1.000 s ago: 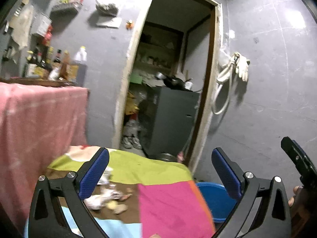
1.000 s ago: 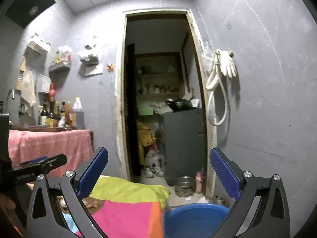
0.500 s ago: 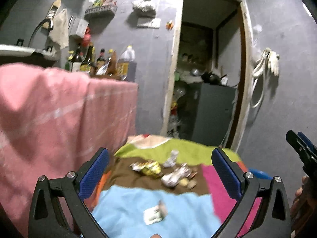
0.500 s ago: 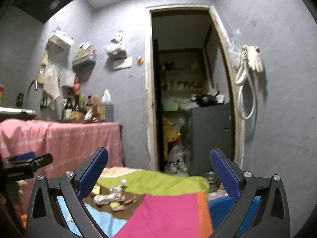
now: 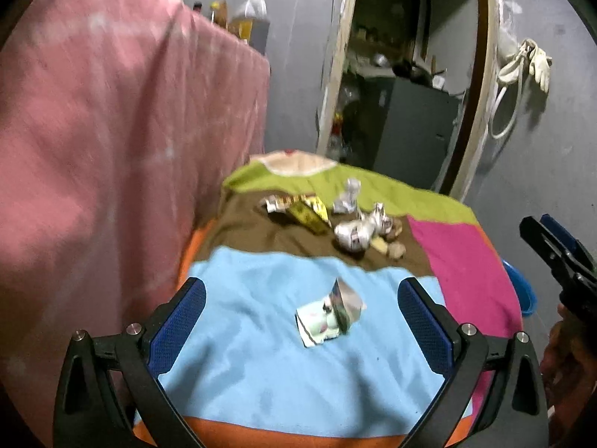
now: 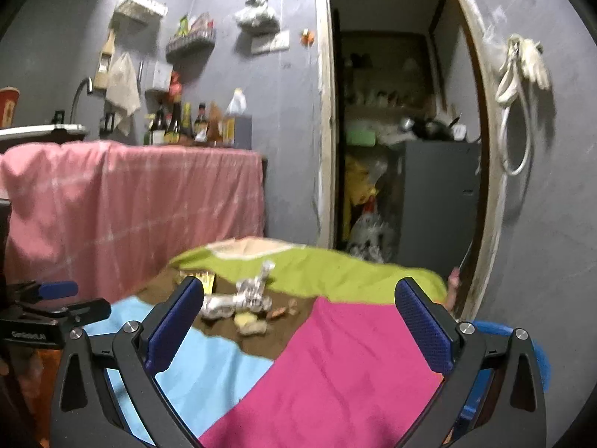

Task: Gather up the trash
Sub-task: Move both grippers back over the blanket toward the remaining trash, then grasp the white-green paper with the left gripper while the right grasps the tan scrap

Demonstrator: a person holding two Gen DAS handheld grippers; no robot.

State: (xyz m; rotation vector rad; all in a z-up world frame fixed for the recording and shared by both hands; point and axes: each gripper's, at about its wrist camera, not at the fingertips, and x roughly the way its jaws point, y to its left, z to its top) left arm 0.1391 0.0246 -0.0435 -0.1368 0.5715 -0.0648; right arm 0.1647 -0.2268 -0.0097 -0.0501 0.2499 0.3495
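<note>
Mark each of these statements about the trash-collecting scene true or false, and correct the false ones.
1. Both grippers are open and hold nothing. True: the left gripper and the right gripper are empty.
2. The torn wrapper lies on the pink patch. False: it lies on the light blue patch.
3. The crumpled foil pieces lie on the brown patch. True.
4. The blue tub stands on the table. False: it sits beside it, lower, past the right edge.

— What sort of place was it?
— A home kitchen: dark sauce bottles [image 6: 175,123] stood on a pink-draped counter [image 6: 149,201], wire wall racks [image 6: 191,43] hung above, and pans sat on a grey cabinet [image 6: 440,194] through the doorway.
</note>
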